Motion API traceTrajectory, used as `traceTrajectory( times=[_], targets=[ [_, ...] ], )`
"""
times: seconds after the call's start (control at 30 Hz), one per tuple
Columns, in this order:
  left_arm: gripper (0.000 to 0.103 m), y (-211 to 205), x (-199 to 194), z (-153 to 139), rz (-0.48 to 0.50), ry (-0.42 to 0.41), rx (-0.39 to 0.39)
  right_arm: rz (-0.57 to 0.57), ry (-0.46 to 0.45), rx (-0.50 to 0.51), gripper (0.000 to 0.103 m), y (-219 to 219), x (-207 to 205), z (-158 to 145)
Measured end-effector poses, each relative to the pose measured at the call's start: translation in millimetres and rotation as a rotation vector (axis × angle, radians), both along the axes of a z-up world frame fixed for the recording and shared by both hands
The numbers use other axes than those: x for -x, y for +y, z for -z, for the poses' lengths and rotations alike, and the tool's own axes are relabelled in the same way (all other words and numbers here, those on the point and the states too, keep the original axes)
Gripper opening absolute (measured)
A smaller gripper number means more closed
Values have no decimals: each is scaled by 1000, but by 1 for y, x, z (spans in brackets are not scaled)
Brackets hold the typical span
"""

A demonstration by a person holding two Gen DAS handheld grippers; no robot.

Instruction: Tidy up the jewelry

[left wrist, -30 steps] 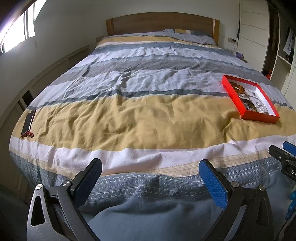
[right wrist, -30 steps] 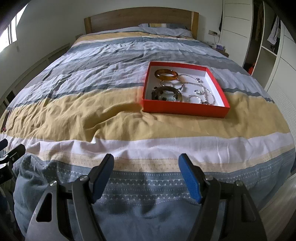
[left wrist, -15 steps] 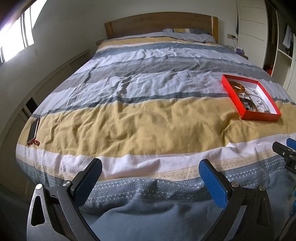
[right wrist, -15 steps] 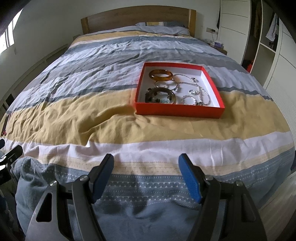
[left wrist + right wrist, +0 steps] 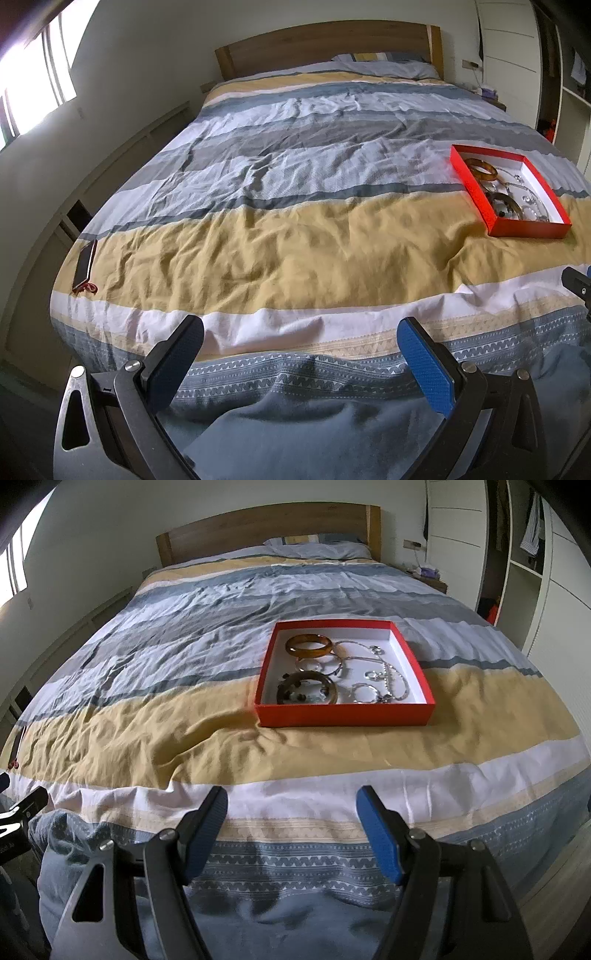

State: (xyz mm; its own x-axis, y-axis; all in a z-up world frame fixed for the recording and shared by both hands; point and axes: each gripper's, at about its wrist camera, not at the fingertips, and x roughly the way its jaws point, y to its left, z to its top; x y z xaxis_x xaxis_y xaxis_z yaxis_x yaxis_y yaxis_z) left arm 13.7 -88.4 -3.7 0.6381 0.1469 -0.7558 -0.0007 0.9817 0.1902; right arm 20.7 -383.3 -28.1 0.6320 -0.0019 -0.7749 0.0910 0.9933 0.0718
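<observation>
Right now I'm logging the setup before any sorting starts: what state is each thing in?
Left tongs: open, empty.
Right tongs: open, empty.
Red box: lidless, flat on the bed.
Amber bangle: lying in the box.
Dark bangle: lying in the box.
Silver chains: loose, tangled together.
Phone: lying at the bed's edge.

Each gripper, left gripper (image 5: 301, 356) and right gripper (image 5: 291, 829), carries black angular arms studded with round silver screws, with textured blue pads (image 5: 424, 369) lining the jaws. At nine o'clock in the right wrist view, white lettering marks black plastic, too cropped to read.
</observation>
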Motion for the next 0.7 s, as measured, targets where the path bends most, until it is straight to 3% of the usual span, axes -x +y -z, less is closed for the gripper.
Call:
traceTrajectory(
  times=[0.7],
  targets=[
    [102,-11,3,0,-39,19,-54,-14,-20,-17,71,-13,7,0]
  ],
)
